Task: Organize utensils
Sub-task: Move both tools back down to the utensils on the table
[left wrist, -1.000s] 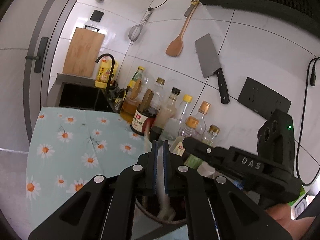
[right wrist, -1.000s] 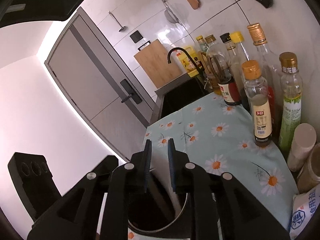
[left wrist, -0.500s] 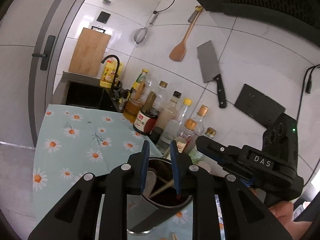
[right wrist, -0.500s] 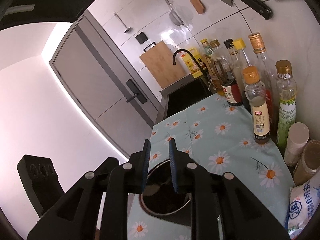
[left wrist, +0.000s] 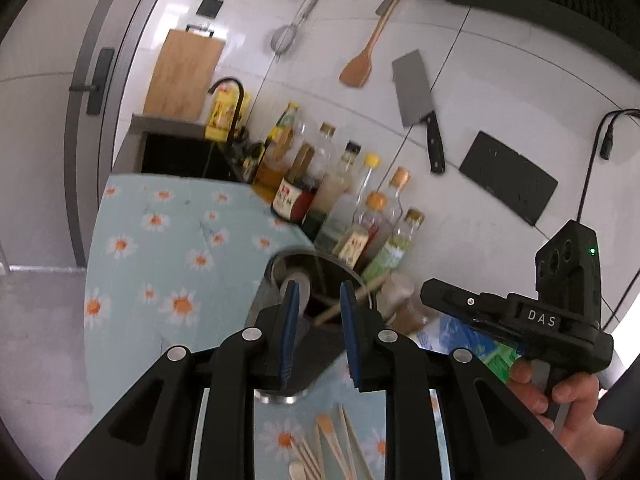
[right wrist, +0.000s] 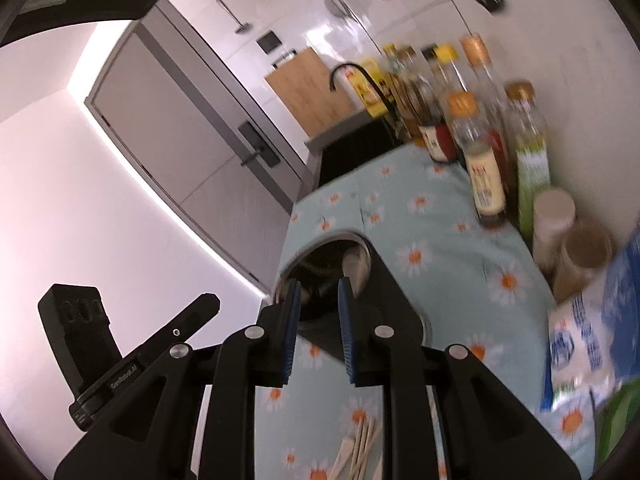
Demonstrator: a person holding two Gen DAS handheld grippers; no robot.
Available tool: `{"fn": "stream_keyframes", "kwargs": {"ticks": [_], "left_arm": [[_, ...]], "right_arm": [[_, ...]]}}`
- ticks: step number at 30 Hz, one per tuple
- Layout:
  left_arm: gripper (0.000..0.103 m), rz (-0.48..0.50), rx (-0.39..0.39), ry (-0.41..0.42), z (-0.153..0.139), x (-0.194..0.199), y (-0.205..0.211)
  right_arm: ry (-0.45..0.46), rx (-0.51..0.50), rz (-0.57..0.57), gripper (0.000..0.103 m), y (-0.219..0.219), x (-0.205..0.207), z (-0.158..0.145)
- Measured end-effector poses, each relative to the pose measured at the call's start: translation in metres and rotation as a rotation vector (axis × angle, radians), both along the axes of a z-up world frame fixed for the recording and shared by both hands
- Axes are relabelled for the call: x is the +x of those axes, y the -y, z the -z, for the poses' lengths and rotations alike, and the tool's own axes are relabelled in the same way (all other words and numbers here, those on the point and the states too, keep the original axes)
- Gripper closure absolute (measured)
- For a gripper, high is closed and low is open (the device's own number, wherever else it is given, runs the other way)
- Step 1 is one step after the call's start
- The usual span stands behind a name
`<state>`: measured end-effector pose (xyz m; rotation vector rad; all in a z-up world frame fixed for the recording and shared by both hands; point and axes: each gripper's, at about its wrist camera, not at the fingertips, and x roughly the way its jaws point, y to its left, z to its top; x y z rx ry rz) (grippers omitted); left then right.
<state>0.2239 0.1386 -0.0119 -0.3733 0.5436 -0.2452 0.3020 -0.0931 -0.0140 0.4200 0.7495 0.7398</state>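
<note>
One steel holder [left wrist: 316, 280] — eight-odd bottles [left wrist: 372, 216] behind; chopsticks [left wrist: 336, 448] loose, uncountable.

Utensil holder [left wrist: 320, 280] beyond parted jaws

We read white letters "DAS" on the black body of the right gripper [left wrist: 538, 318] in the left wrist view. On the dark bottle's red-and-white label [left wrist: 285, 199] and the blue-and-white printed packet [right wrist: 576, 344] we see characters, but we cannot read them; the left gripper's small white print is blurred too.
</note>
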Motion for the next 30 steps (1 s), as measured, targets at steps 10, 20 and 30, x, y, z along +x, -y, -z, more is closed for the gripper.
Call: {"fn": "stream_keyframes", "kwargs": {"ticks": [10,20,30], "left_arm": [[0.083,0.009,0.002,-0.085,0.027,-0.039,-0.001],[0.076,0.015,-0.005,-0.203,0.066,-0.074,0.009],[0.076,0.033,-0.046,-0.325,0.103,-0.098,0.012]], "right_arm": [[-0.193,-0.043,-0.043,0.082,0.013,-0.029,0.042],[-0.37,-0.155,-0.093,0.081,0.003,-0.048,0.096],[-0.678,-0.189,-0.094,0.081,-0.006,-0.032,0.152]]}}
